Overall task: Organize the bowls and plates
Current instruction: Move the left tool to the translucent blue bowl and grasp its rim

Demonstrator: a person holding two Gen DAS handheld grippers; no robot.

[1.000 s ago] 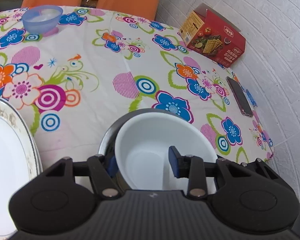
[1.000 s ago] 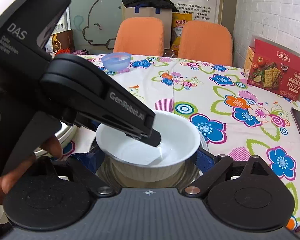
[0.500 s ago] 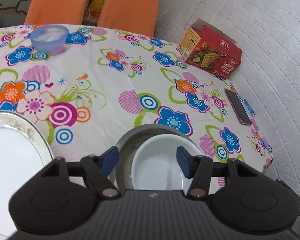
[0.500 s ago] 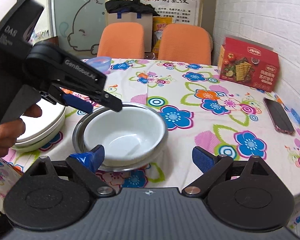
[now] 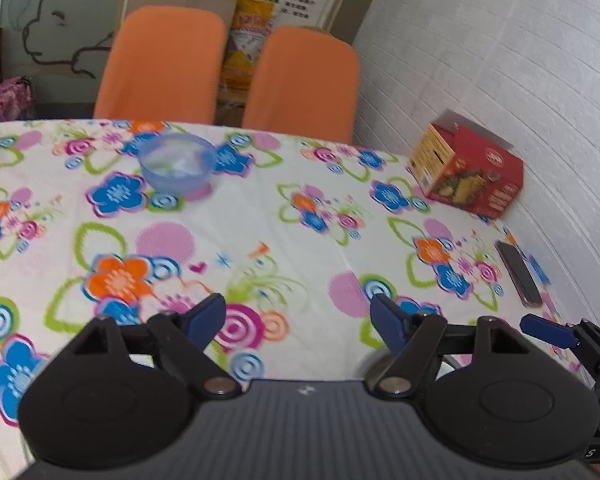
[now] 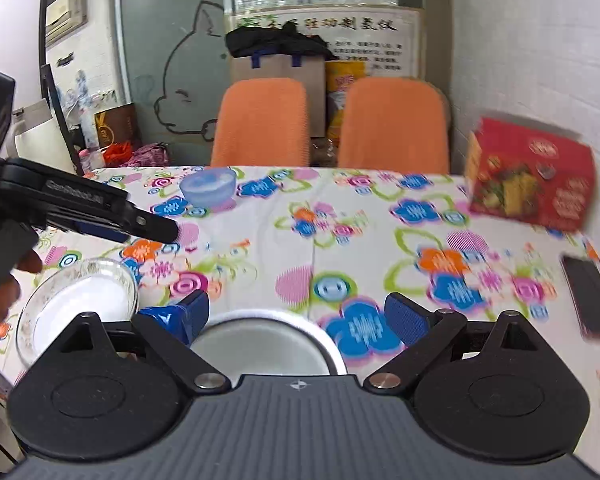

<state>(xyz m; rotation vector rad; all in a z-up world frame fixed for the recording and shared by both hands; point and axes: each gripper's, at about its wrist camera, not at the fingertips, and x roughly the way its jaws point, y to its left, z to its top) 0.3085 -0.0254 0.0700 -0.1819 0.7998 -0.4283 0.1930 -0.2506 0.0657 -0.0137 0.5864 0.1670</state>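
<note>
Both grippers have lifted and pulled back from the bowls since a second ago; my left one let go of the white bowl (image 6: 266, 342) and now looks out over the table. Left gripper (image 5: 298, 322): jaws wide apart, nothing between them. Right gripper (image 6: 296, 318): also wide, empty, with the white bowl just below and between its blue pads (image 6: 404, 318), not touching.

White bowl: plain, glossy, upright, at the near table edge; only its rim and inner wall show, the lower part hidden behind my gripper body. A grey rim shows around it, so it sits nested in a metal bowl (image 6: 334, 356). The patterned-rim plate (image 6: 76, 300) lies to its left, near the edge, apart from it. The blue translucent bowl (image 5: 177, 166) stands far across the table, near the orange chairs (image 5: 162, 64).

Room: the middle of the floral tablecloth (image 5: 300, 216) is open. On the right by the wall sit the red cracker box (image 5: 470, 172) and a phone (image 5: 518, 272).
</note>
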